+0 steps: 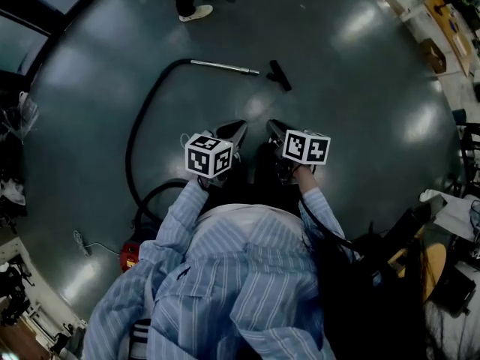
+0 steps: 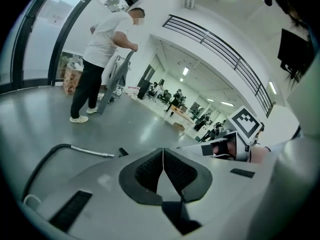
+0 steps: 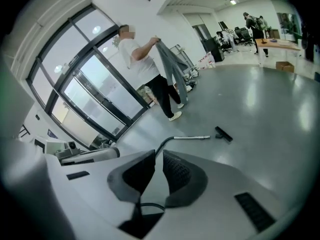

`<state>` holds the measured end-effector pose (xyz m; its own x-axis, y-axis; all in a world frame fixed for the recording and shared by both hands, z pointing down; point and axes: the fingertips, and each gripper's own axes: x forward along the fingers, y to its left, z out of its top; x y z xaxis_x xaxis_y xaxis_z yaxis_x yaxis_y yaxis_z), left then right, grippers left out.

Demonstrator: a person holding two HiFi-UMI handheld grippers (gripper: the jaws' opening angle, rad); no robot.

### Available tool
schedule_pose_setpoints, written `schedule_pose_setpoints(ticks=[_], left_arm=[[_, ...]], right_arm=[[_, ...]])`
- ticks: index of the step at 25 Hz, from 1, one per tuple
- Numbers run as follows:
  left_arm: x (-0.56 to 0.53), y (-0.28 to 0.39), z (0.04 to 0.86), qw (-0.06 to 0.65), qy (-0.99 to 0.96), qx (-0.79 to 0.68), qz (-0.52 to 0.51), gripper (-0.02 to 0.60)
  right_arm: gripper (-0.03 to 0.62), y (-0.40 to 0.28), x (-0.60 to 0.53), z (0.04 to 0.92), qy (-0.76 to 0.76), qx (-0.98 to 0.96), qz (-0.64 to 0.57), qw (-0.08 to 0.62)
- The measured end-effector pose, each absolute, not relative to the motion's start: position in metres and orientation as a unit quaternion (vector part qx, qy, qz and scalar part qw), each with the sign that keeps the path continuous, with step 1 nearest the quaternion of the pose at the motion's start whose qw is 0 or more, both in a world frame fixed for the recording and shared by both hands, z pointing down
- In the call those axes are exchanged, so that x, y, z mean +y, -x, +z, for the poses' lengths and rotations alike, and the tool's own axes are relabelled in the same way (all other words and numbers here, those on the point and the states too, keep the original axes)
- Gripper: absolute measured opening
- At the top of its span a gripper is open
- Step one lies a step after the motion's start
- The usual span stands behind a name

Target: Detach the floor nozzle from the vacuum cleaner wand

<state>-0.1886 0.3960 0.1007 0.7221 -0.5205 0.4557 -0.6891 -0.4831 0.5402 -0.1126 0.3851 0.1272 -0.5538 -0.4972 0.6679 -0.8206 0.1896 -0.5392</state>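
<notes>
The left claw [image 2: 163,151] is seen clenched, pads met, with nothing held. The right claw [image 3: 156,156] is likewise clenched and empty, a sliver of gap left at its tips. In the upper middle of the head view, the floor nozzle [image 1: 279,75] is seen lying on the floor [image 1: 360,88], just beside the wand [image 1: 223,67] tip but apart from it.
</notes>
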Motion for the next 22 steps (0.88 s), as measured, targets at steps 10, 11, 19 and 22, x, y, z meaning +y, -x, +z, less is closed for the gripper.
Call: schedule_pose_setpoints(ticks=[10,11,19,22], left_arm=[[0.445,0.125,0.083,0.337,-0.866,-0.350,0.117,0.011],[0.451,0.115,0.081,0.340,-0.864,-0.354,0.112,0.012],[0.515,0.011,0.078,0.362,-0.843,-0.391,0.080,0.012],[0.551,-0.025,0.081,0.359,-0.841,-0.395,0.092,0.012]], right_arm=[[0.054,0.057,0.435,0.122,-0.431,-0.767,0.434,0.194],[0.054,0.047,0.443,0.119,-0.428,-0.771,0.428,0.198],[0.054,-0.062,0.529,0.120,-0.406,-0.783,0.420,0.213],[0.054,-0.104,0.549,0.120,-0.411,-0.778,0.424,0.212]])
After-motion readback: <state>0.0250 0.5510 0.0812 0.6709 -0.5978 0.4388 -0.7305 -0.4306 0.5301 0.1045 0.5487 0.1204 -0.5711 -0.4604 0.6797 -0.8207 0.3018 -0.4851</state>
